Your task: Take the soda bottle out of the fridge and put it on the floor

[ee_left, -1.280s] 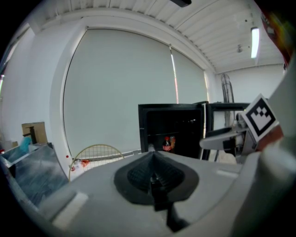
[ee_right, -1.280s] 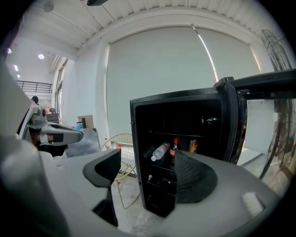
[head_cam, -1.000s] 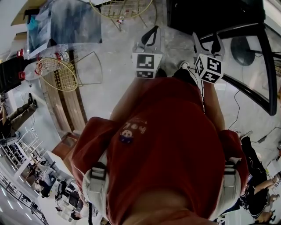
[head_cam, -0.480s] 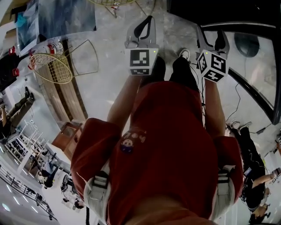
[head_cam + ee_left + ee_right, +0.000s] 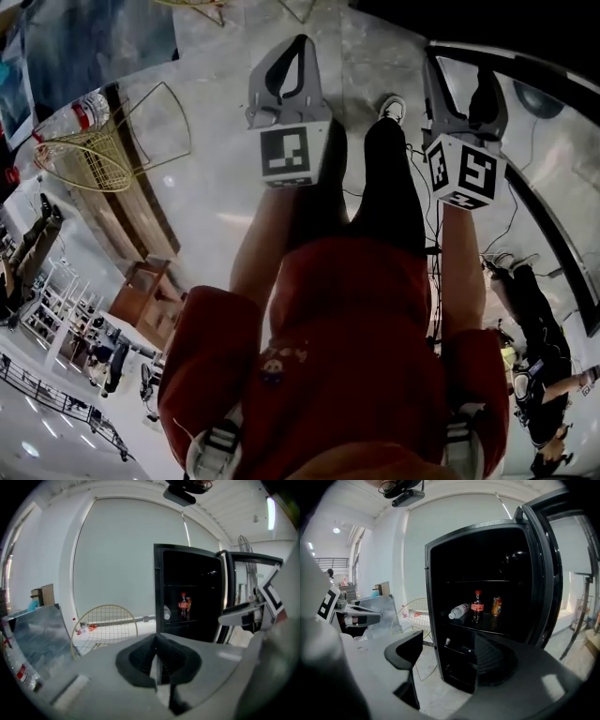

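Observation:
The soda bottle (image 5: 477,605), dark with a red cap and label, stands upright on a middle shelf of the open black fridge (image 5: 454,564). In the left gripper view the bottle (image 5: 183,604) is small and far inside the fridge (image 5: 187,592). My right gripper (image 5: 450,656) is open and empty, held well short of the fridge. My left gripper (image 5: 157,660) is shut on nothing. In the head view the left gripper (image 5: 298,45) and the right gripper (image 5: 459,66) are both raised in front of the person's red shirt.
A clear bottle (image 5: 459,611) lies beside the soda and a can (image 5: 497,606) stands to its right. The glass fridge door (image 5: 543,573) hangs open at the right. Gold wire baskets (image 5: 94,155), a wooden bench (image 5: 141,216) and a foil-covered board (image 5: 33,634) are at the left.
Both grippers have lifted and come nearer the head camera. The person's legs now show below them as the view shifts toward the fridge. Jaw states look the same.

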Tool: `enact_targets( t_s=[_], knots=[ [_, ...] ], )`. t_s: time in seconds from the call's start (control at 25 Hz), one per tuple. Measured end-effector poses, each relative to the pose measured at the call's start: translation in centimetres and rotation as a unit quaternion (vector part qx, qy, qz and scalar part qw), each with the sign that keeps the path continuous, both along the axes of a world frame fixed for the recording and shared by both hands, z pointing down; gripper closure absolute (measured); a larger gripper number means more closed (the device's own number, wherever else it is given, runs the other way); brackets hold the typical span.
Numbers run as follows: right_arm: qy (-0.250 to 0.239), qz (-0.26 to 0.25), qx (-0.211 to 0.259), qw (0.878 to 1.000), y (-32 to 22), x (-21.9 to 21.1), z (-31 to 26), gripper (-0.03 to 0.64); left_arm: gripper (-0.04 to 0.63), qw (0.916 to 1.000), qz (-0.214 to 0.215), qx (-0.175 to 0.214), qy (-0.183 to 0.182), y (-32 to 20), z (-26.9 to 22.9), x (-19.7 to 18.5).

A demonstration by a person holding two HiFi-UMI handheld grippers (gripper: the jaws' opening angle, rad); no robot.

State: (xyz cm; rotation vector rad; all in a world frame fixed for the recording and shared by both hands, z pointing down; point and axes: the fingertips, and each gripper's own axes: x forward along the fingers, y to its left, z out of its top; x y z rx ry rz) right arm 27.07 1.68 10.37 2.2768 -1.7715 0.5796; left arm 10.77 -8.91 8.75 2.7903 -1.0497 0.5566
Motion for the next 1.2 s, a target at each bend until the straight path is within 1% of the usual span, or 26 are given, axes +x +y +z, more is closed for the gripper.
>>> enact_targets(
  t_s=[0.08,0.16,0.32,0.44,0.56,0.72,0.8,0.96,1.2],
  knots=[
    [0.008,0.002,0.007,1.000,0.1,0.0,2.0,0.276,0.595,0.9999,-0.006,-0.008,0.006,0.2,2.3,0.0],
    [0.016,0.012,0.021,1.000,-0.4,1.3,3.9,0.276,0.595,0.9998,-0.004,-0.015,0.010,-0.1,4.7,1.1],
    [0.022,0.039,0.043,0.998,-1.2,3.3,6.8,0.276,0.595,0.9993,0.008,-0.011,0.034,-0.7,8.3,3.7],
    [0.024,0.046,0.044,0.998,-2.0,3.8,9.0,0.276,0.595,0.9994,0.010,-0.017,0.030,-1.2,11.3,4.4],
    [0.018,0.055,0.035,0.998,-2.2,4.2,10.9,0.276,0.595,0.9991,0.010,-0.034,0.023,-1.5,13.7,4.9],
    [0.014,0.051,0.028,0.998,-2.7,4.8,12.2,0.276,0.595,0.9992,0.024,-0.031,0.009,-1.6,15.0,5.7],
    [0.016,0.046,0.023,0.999,-3.0,5.1,12.3,0.276,0.595,0.9992,0.027,-0.030,0.008,-1.8,15.0,6.1],
    [0.018,0.044,0.021,0.999,-3.3,5.6,11.9,0.276,0.595,0.9988,0.024,-0.042,0.005,-1.6,15.0,6.3],
    [0.017,0.054,0.028,0.998,-4.6,7.1,11.0,0.276,0.595,0.9990,0.027,-0.035,0.004,-1.7,14.6,6.6]
  ],
)
